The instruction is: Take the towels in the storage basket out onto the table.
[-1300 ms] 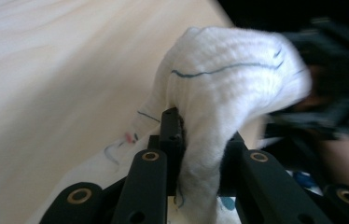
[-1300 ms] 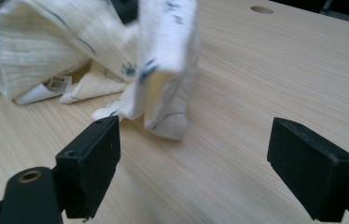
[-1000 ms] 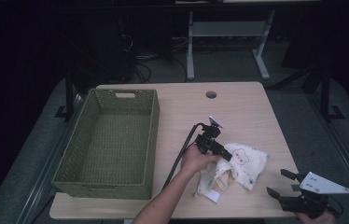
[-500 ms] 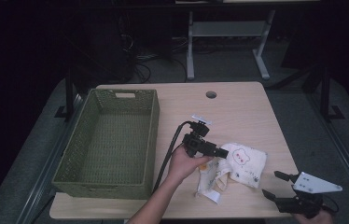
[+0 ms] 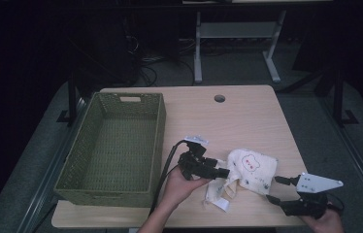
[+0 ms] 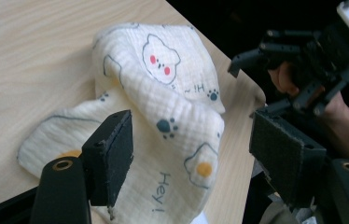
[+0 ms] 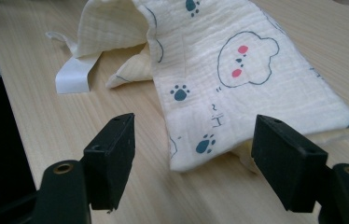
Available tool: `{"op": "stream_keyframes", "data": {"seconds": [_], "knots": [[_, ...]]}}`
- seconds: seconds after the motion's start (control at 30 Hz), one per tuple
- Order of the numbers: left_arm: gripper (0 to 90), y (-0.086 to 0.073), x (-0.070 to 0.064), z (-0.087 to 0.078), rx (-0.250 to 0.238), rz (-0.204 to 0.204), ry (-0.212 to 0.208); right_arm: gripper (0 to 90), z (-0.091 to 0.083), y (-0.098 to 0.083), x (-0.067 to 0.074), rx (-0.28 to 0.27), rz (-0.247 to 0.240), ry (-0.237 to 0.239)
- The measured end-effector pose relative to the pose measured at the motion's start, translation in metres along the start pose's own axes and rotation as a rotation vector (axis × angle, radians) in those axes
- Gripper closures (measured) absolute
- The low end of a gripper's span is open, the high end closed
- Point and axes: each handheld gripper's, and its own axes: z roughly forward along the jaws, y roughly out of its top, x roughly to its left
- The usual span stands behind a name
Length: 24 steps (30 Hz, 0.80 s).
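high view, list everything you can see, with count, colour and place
cream printed cotton cloth: one, cream with bear and paw prints, crumpled near the table's front right
green woven rectangular basket: one, olive green, left half of the table
light wooden table: one, pale wood, round hole near its far edge
left gripper: one, black, fingers open at the cloth's left edge
right gripper: one, black with grey plate, open, short of the cloth's right corner

L tongs (image 5: 221, 172) opening, R tongs (image 5: 277, 189) closing, both empty
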Motion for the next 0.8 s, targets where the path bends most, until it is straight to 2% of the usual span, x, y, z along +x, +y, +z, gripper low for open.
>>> {"op": "stream_keyframes", "data": {"seconds": [0.1, 0.2, 0.3, 0.37, 0.47, 0.53, 0.6, 0.63, 0.7, 0.8], "knots": [[30.8, -0.008, 0.002, 0.0, -0.02, 0.002, -0.003, 33.6, 0.003, 0.003, -0.007, 0.022, -0.008, 0.027], [31.6, -0.016, 0.003, 0.002, -0.006, 0.008, -0.003, 36.1, 0.006, 0.006, -0.012, 0.027, -0.009, 0.058], [32.4, -0.023, 0.004, 0.003, -0.013, 0.02, 0.004, 39.1, 0.009, 0.009, -0.015, 0.037, -0.022, 0.079], [32.8, -0.025, 0.006, 0.005, 0.009, 0.029, 0.023, 41.9, 0.013, 0.009, -0.016, 0.043, -0.027, 0.089], [34.8, -0.031, 0.009, 0.008, 0.012, 0.009, 0.017, 46.2, 0.017, 0.009, -0.018, 0.044, -0.035, 0.093], [37.7, -0.036, 0.01, 0.011, 0.042, 0.018, 0.027, 49.7, 0.02, 0.007, -0.018, 0.054, -0.046, 0.097], [40.3, -0.041, 0.011, 0.014, 0.081, 0.045, 0.048, 52.1, 0.022, 0.006, -0.018, 0.065, -0.053, 0.096], [41.4, -0.043, 0.01, 0.015, 0.099, 0.054, 0.061, 53.4, 0.023, 0.005, -0.018, 0.061, -0.044, 0.105], [43.5, -0.045, 0.01, 0.017, 0.118, 0.057, 0.057, 54.5, 0.026, 0.003, -0.019, 0.078, -0.044, 0.105], [43.7, -0.046, 0.009, 0.018, 0.145, 0.083, 0.063, 55.3, 0.028, -0.001, -0.02, 0.085, -0.027, 0.11]]}}
